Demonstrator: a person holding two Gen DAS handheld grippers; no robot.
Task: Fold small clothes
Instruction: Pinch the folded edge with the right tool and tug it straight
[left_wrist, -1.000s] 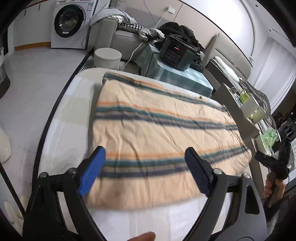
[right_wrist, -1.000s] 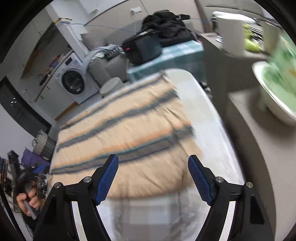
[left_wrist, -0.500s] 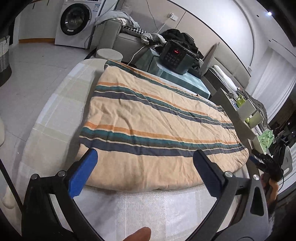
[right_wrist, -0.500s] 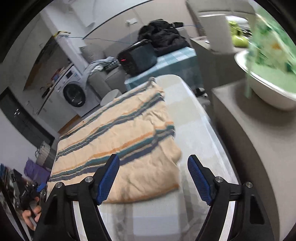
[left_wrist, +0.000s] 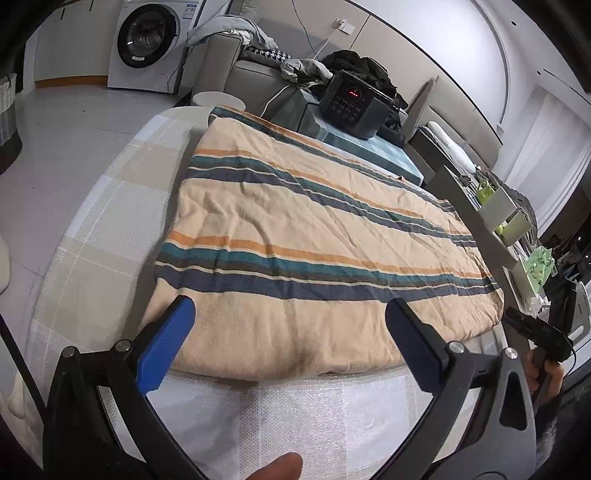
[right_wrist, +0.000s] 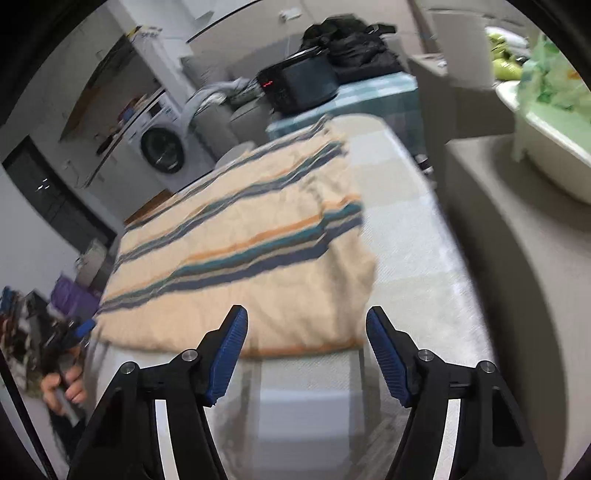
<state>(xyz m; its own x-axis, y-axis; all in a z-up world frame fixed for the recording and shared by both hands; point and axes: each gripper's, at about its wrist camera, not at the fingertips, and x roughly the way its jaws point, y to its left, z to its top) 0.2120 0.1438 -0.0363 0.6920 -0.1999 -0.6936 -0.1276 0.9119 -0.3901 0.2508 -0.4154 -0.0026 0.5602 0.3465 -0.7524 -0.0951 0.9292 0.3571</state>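
Striped cloth blurred, beyond empty right hand-held gripper

A bare strip of table is lying open along the near edge of the cloth, and a wider bare band is running along the cloth's left side. Beyond the cloth's far edge a black cooker is standing. Right of the cloth, a grey counter is crowding the table edge.
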